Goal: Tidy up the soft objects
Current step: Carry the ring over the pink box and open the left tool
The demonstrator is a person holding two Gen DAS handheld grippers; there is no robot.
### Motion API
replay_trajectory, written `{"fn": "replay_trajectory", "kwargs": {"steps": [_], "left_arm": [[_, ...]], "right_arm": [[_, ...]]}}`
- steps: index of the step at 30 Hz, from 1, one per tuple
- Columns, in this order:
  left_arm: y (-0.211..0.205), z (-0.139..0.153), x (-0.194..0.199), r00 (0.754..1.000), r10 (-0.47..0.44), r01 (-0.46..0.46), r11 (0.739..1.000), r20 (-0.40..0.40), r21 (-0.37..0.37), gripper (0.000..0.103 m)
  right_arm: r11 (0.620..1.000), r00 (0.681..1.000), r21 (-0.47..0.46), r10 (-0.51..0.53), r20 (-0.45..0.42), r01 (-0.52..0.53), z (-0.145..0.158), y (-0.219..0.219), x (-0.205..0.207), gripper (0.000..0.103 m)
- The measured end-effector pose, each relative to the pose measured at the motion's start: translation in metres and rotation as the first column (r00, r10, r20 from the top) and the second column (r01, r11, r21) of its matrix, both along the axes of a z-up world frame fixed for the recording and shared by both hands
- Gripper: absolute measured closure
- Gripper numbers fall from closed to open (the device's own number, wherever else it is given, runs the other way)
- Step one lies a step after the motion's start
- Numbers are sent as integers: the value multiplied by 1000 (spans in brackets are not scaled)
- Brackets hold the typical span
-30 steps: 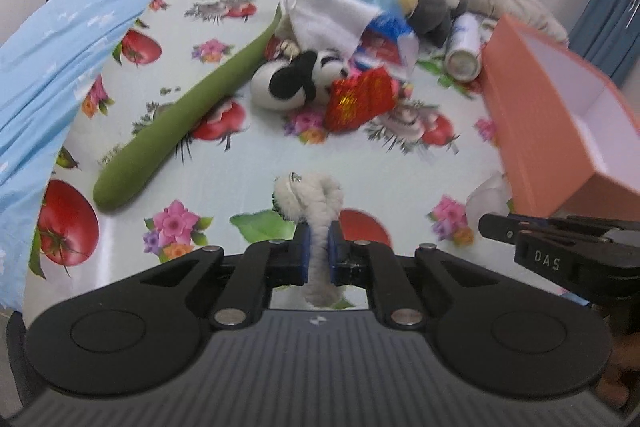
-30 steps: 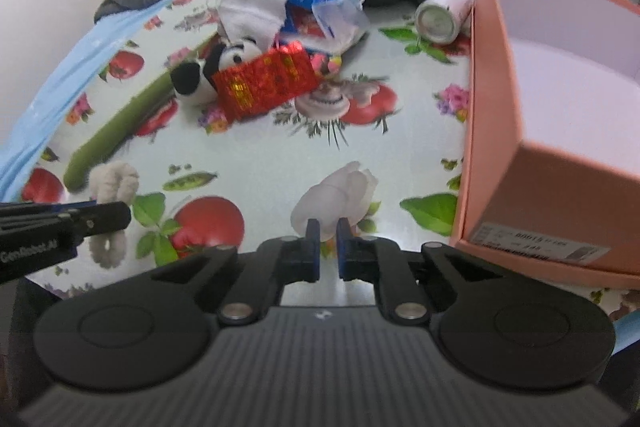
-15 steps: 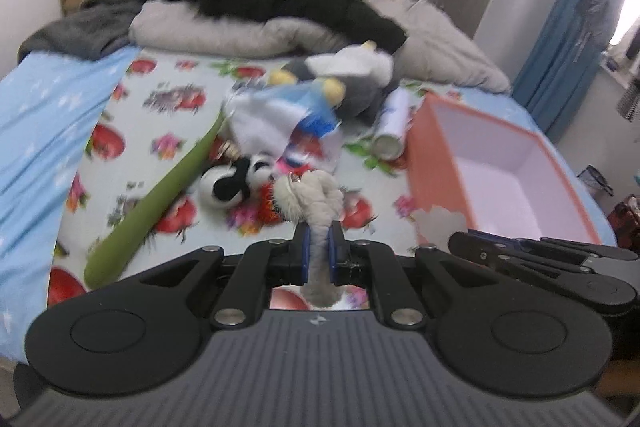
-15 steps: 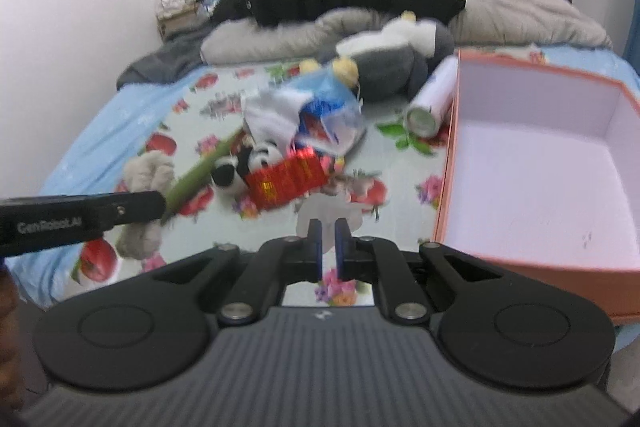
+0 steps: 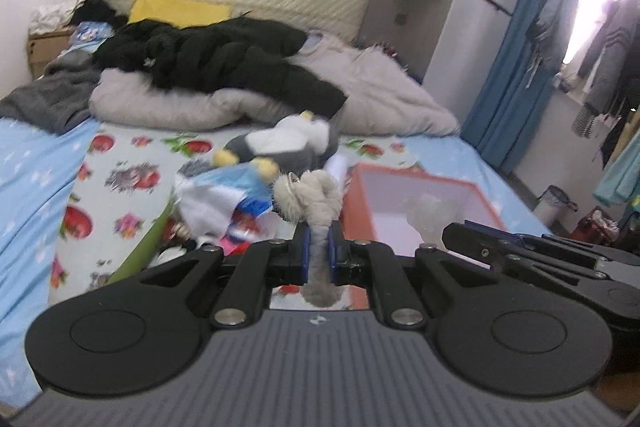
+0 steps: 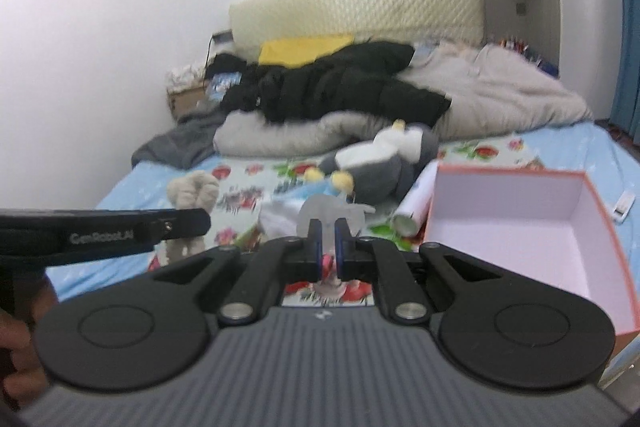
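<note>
Grippers first: the left gripper [image 5: 317,246] clamps a grey rope toy [image 5: 316,201], lifted above the bed [image 5: 36,163], left of the box [image 6: 520,227]. The right gripper [image 6: 328,243] pinches a pale flat plush [image 6: 330,213], also left of the box. Beyond the box's far-left corner lies a penguin [image 6: 376,163], then a black coat [image 6: 340,83].

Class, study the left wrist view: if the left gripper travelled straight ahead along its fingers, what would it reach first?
Probably the near wall of the orange box, just beyond the knotted grey plush the left gripper holds; depth is uncertain.
</note>
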State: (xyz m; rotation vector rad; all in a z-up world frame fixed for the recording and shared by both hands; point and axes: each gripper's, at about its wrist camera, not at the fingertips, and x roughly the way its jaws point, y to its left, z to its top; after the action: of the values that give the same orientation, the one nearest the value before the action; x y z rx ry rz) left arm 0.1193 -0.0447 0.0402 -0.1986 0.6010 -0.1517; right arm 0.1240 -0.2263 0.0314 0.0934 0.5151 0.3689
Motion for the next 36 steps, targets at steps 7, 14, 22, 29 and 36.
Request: {"fn": "replay_trajectory", "kwargs": {"steps": [7, 14, 22, 29, 36], "left_arm": [[-39, 8, 29, 996, -91, 91, 996, -11, -8, 92], [-89, -8, 77, 980, -184, 183, 983, -70, -18, 92], [-151, -57, 154, 938, -271, 268, 962, -217, -44, 92], [-196, -110, 212, 881, -329, 336, 941, -340, -40, 92], [-218, -160, 246, 843, -327, 346, 938, -426, -35, 91]], "right_arm": [[996, 996, 9, -90, 17, 90, 8, -36, 8, 93], [984, 983, 14, -177, -38, 178, -6, -76, 39, 93], [965, 946, 0, -259, -197, 264, -50, -123, 92, 93], [951, 895, -6, -294, -335, 310, -100, -156, 130, 93], [940, 840, -39, -320, -438, 338, -143, -173, 160, 91]]}}
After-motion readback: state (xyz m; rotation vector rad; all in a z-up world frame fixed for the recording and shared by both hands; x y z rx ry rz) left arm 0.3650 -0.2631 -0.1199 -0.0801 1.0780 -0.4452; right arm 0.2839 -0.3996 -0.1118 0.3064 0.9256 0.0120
